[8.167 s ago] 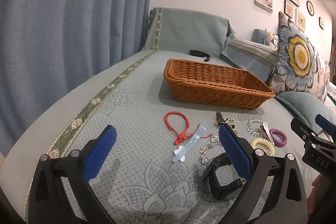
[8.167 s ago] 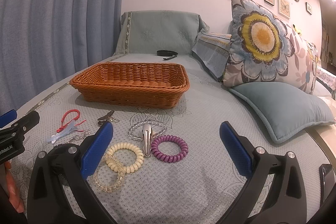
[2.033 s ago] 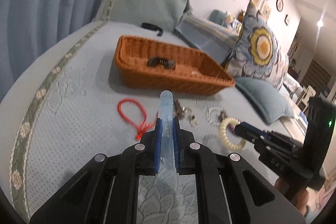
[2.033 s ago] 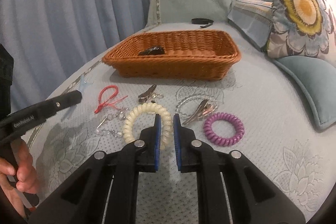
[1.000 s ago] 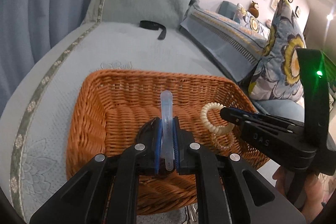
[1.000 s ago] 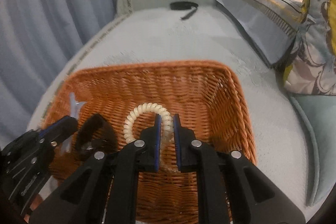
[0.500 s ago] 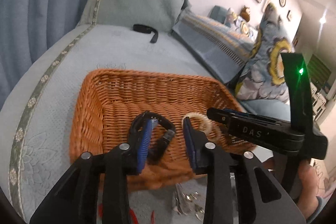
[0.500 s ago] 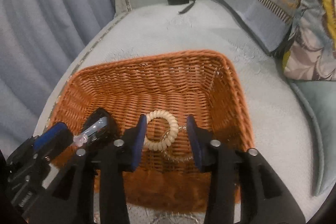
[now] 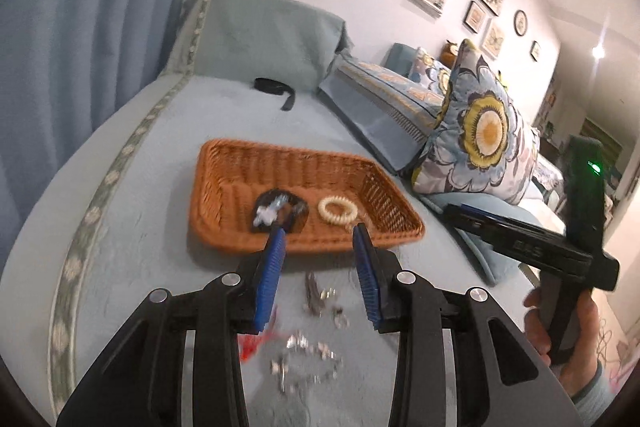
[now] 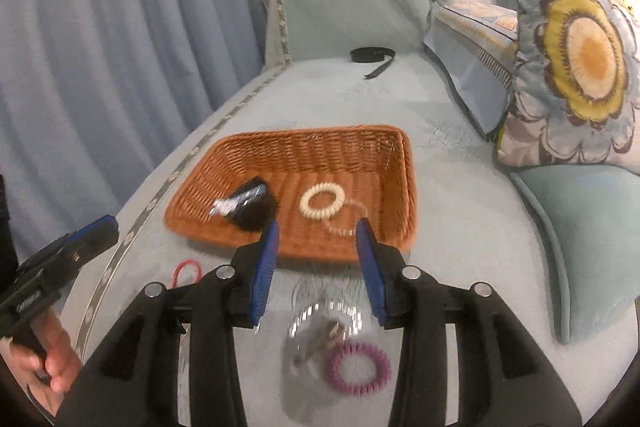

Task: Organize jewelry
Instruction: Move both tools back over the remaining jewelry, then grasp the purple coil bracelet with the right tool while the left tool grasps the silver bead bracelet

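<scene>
The wicker basket [image 9: 224, 219] [image 10: 200, 203] on the bed holds a black band [image 9: 298, 217] [image 10: 256, 213], a clear clip [image 9: 270, 211] [image 10: 236, 203], a cream coil hair tie [image 9: 338, 209] [image 10: 322, 201] and a clear bead bracelet [image 10: 344, 223]. My left gripper [image 9: 320, 239] is open and empty above the bed, in front of the basket. My right gripper [image 10: 316, 235] is open and empty, also in front of the basket. On the bed lie a purple coil tie [image 10: 358, 369], a metal clip [image 10: 320, 341] [image 9: 314, 293], a red cord [image 10: 186, 273] and small silver pieces [image 9: 304, 351].
A floral pillow [image 9: 480, 131] [image 10: 576, 67] and a teal cushion [image 10: 584, 227] lie to the right. A black strap [image 9: 276, 89] [image 10: 372, 57] lies far back. Blue curtains [image 10: 100, 47] hang on the left. The other gripper shows at each view's side.
Both grippers let go of the clear clip and the cream coil tie in the basket, opened wider, and drew back from over the basket to above the bed.
</scene>
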Motion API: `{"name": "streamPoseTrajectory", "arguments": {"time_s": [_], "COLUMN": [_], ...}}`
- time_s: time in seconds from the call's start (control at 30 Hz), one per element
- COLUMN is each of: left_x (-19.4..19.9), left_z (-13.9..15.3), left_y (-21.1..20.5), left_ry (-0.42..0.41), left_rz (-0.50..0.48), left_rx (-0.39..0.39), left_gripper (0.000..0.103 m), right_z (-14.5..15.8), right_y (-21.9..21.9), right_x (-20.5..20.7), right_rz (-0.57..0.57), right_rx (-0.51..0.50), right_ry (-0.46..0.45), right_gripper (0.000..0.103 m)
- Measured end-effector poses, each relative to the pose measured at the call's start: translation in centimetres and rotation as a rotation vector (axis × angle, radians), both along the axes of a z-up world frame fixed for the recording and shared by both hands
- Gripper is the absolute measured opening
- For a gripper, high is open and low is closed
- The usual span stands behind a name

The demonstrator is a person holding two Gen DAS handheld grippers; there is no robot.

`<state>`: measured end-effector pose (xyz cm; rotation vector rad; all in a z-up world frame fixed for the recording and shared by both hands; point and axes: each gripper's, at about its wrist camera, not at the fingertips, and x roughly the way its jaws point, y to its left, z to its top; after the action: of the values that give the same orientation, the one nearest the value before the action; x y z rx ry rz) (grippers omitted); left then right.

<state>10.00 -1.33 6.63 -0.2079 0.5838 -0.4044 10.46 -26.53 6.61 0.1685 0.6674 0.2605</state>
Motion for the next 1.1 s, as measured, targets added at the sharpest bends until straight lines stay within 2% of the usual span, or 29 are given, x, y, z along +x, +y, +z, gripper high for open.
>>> {"name": "streamPoseTrajectory", "arguments": {"time_s": [0.13,0.3,0.37,0.43,0.5,0.6,0.67,0.77,0.83,0.93,1.03,1.1], "left_x": [-1.8,-2.0,-1.3,-0.5,-0.6,-0.7,-0.1,-0.5,-0.9,-1.9,-2.6,-2.3], "left_z": [-2.8,-7.2,-9.2,-10.1,-9.8,-10.4,-11.0,-11.1,-11.1,-10.9,-10.6,-10.7], "left_y": [0.6,0.8,1.5,2.0,1.8,0.4,-0.9,-1.7,-1.9,-2.5,-2.4,-2.0], "left_ry": [0.056,0.106,0.159,0.215,0.189,0.198,0.230,0.223,0.226,0.237,0.242,0.239], "left_rz": [0.030,0.027,0.030,0.020,-0.023,-0.039,-0.026,-0.007,-0.008,-0.050,-0.082,-0.065], "left_rx": [-0.037,0.005,-0.001,-0.029,-0.039,0.043,0.133,0.199,0.237,0.311,0.320,0.288], "left_gripper": [0.034,0.034,0.034,0.033,0.034,0.036,0.035,0.033,0.031,0.031,0.032,0.032], "right_z": [-2.7,-7.4,-8.8,-9.9,-10.5,-10.9,-11.3,-11.4,-11.4,-11.2,-11.1,-11.1], "right_y": [-0.9,-2.0,-2.3,-2.7,-3.0,-2.9,-2.7,-2.2,-1.6,-0.3,1.1,1.2], "right_x": [-2.6,-3.2,-2.9,-2.7,-2.2,-1.9,-1.5,-1.3,-1.4,-1.9,-2.5,-2.4], "right_rz": [-0.054,-0.113,-0.118,-0.126,-0.127,-0.141,-0.147,-0.138,-0.113,-0.048,-0.001,-0.011], "right_rx": [0.008,-0.003,-0.005,-0.002,0.012,-0.002,-0.017,-0.048,-0.067,-0.094,-0.129,-0.137], "right_ry": [0.002,0.070,0.099,0.122,0.151,0.173,0.199,0.200,0.200,0.191,0.179,0.179], "right_gripper": [0.037,0.037,0.037,0.037,0.037,0.037,0.036,0.036,0.027,0.021,0.021,0.021]}}
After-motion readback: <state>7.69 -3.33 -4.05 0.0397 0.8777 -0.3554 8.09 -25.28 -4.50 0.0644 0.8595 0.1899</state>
